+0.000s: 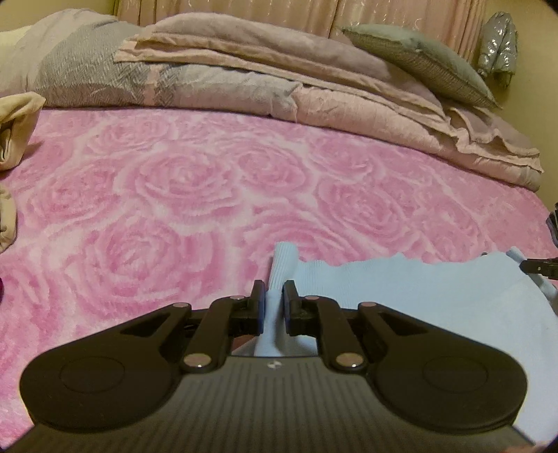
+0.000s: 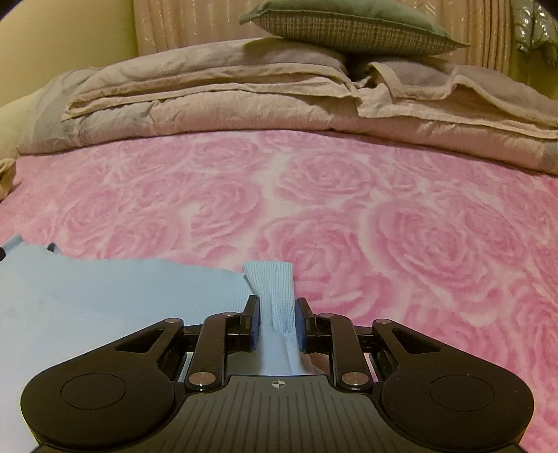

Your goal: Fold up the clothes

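A light blue ribbed garment (image 1: 418, 296) lies spread on the pink rose blanket near me. In the left wrist view, my left gripper (image 1: 274, 292) is shut on a narrow strap-like end (image 1: 284, 261) at the garment's left top corner, and the cloth runs up between the pads. My right gripper (image 2: 277, 308) is shut the same way on the ribbed end (image 2: 275, 278) at the right top corner. The garment's body (image 2: 104, 306) stretches between the two grips. A dark tip of the right gripper (image 1: 538, 267) shows at the left view's right edge.
The pink rose blanket (image 1: 209, 181) covers the bed. Folded beige and grey quilts (image 1: 244, 73) are stacked along the back, with a green-grey pillow (image 2: 348, 24) on top. A beige cloth (image 1: 14, 129) lies at the left edge. A silver jacket (image 1: 497, 45) hangs at the far right.
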The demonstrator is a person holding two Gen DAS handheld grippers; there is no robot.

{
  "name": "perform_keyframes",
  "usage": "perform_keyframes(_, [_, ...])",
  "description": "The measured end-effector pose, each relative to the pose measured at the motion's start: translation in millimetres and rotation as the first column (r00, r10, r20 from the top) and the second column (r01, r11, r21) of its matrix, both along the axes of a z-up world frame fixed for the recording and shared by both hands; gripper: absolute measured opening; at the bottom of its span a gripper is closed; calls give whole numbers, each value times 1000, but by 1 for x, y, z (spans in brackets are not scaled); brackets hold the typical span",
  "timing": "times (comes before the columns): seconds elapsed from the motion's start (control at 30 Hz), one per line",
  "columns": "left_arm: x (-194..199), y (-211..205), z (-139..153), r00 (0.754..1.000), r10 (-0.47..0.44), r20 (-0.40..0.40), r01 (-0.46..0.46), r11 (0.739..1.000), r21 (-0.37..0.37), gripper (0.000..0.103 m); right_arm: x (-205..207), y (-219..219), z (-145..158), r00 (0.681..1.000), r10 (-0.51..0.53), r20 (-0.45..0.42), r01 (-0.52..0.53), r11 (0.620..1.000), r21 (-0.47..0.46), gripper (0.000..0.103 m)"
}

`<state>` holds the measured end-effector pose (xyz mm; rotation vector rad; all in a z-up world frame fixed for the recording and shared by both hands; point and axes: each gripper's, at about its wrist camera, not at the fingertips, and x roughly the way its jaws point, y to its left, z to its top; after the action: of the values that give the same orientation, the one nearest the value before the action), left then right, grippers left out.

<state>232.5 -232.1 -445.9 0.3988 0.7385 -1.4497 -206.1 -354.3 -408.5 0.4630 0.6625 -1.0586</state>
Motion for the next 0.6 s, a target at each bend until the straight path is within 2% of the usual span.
perform_keyframes(0.13, [-2, -3, 1, 1000, -9, 20, 9, 1000, 22, 11, -1, -2, 1, 1000, 3, -3, -3, 1000, 15, 19])
perform_keyframes(0.17, [-3, -4, 1, 1000, -9, 26, 8, 999, 32, 16, -1, -3, 1, 1000, -6, -5, 6, 1000, 22, 30])
perform_keyframes(0.2, [-2, -4, 2, 999, -2, 40, 1, 999, 43, 19, -1, -3, 3, 999, -35, -25, 35, 999, 20, 66])
perform_keyframes(0.23, [-2, -4, 4, 998, 5, 56, -8, 998, 54, 27, -2, -1, 5, 995, -78, -63, 78, 997, -2, 85])
perform_keyframes(0.27, [-1, -4, 6, 997, 12, 71, -17, 998, 65, 34, -3, 1, 8, 987, -124, -106, 121, 992, -35, 97])
perform_keyframes(0.33, [2, 5, 16, 993, 34, 109, -41, 997, 69, 35, -9, 15, 19, 978, -159, -132, 149, 986, -80, 97])
perform_keyframes(0.4, [1, 23, 30, 989, 65, 131, -74, 996, 60, 27, -16, 34, 34, 975, -173, -140, 156, 979, -128, 96])
perform_keyframes(0.43, [-2, 34, 37, 989, 72, 128, -79, 995, 54, 18, -19, 50, 45, 978, -161, -131, 140, 977, -160, 96])
perform_keyframes(0.47, [-5, 46, 45, 989, 79, 125, -85, 995, 48, 9, -18, 67, 53, 984, -139, -112, 118, 976, -182, 91])
perform_keyframes(0.5, [-8, 57, 52, 989, 85, 122, -91, 995, 42, 7, -15, 85, 59, 990, -115, -84, 98, 978, -183, 78])
perform_keyframes(0.57, [-28, 84, 63, 999, 35, 41, -36, 999, 21, 7, -7, 117, 67, 998, -54, -19, 51, 987, -155, 62])
perform_keyframes(0.6, [-42, 94, 66, 1000, 5, 22, -6, 1000, 18, 7, -1, 129, 65, 1000, -19, 7, 20, 991, -131, 61])
